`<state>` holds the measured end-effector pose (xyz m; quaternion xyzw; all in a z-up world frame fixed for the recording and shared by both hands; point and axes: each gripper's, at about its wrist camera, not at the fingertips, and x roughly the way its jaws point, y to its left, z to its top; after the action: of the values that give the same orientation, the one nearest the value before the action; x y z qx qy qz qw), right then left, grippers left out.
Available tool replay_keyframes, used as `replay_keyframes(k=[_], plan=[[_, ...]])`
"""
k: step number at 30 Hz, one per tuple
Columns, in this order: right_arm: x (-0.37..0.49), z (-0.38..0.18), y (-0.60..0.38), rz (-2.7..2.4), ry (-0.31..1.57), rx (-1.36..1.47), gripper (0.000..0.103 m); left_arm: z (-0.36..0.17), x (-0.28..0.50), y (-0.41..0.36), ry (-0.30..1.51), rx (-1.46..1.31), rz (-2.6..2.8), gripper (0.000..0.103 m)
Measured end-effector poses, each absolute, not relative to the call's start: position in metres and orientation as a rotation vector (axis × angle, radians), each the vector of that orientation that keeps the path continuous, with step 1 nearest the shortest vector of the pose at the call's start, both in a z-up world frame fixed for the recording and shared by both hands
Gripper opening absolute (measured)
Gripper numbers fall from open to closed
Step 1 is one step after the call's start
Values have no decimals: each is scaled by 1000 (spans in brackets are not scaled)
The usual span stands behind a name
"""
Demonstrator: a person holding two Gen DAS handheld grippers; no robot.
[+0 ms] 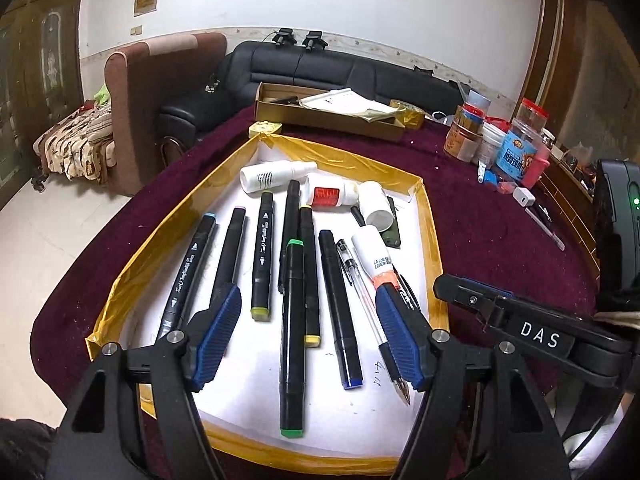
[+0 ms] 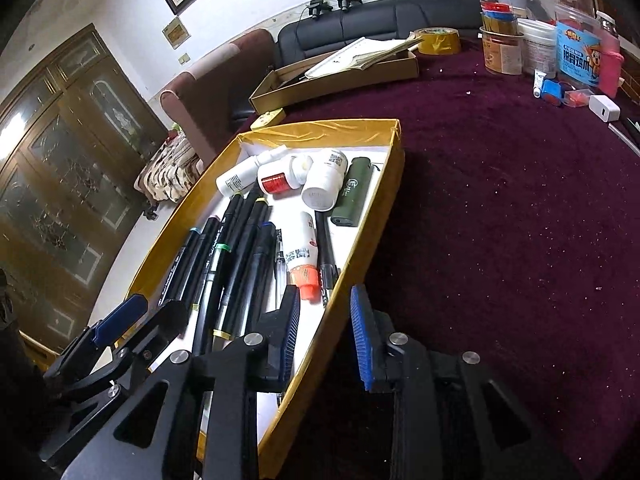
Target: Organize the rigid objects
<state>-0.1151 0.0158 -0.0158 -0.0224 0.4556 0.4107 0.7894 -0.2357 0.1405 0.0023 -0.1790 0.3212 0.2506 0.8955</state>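
The left gripper hangs wide open over the near end of the gold-rimmed tray, holding nothing; its blue pads stand either side of the marker row, above it, though whether a pad brushes a pen cannot be told. The right gripper is parted to a middling gap and straddles the tray's right wall — one finger inside, one outside over the maroon cloth — gripping nothing.

The near corners of the tray are cut off behind the gripper bodies, and the pen along its right wall is half hidden under the orange-capped tube.

Inside the tray, from its left wall: black markers lie roughly parallel, then a clear ballpoint, then the tube. At its far end lie white bottles, with a green lighter toward the right wall.
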Motion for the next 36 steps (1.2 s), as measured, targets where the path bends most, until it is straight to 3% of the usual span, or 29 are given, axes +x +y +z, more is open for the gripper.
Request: replay_keyframes(k=[10,17,25,31,36], plan=[[-116,-21,28,884,999,-83,24,-5,-240,154,685,-411,527,70],[-111,-19,41,887,1039,-55,46,1,-274,197,583,-529,587,69],[-112,-19,38,825,1040,-21,46,-7,-304,229,531,-626,651,70],[-134,13,37,940,885,38,46,-9,-306,234,497,-645,637,70],[-138,-5,89,1250,1136,94,47,-5,-321,243,457,-670,669,70]])
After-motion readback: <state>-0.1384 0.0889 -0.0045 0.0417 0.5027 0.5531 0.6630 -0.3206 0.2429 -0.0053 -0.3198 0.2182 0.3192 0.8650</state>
